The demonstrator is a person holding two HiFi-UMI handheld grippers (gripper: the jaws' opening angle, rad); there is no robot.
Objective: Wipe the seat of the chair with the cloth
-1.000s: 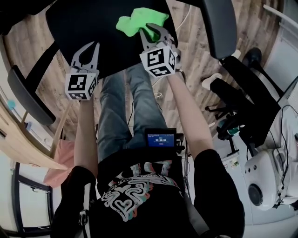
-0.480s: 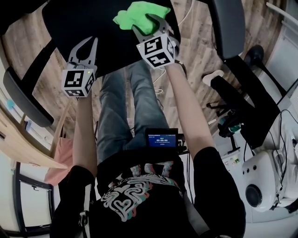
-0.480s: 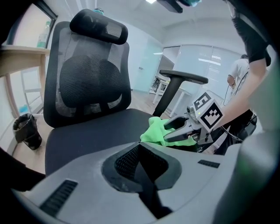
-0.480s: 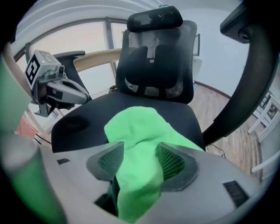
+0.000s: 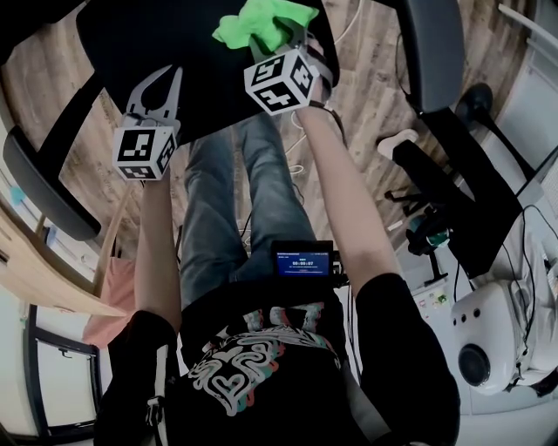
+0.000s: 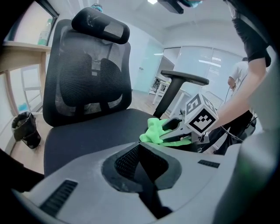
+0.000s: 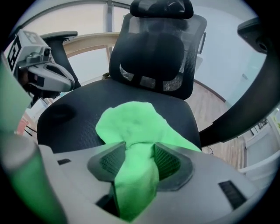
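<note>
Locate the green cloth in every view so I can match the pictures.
Head view: green cloth at top centre, on the chair seat.
Left gripper view: right of centre, near the seat's right edge.
Right gripper view: lower centre, spreading up across the seat.
Shared landmark: the chair seat under the cloth in all three.

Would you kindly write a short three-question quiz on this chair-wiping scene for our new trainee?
1. True or false: the green cloth rests on the chair seat.
2. What does the left gripper have between its jaws? A) the cloth B) nothing C) a sponge
3. Which gripper has the cloth between its jaws?
Key: 1 true. 2 B. 3 the right gripper; its jaws have just been opening, with the cloth between them.
</note>
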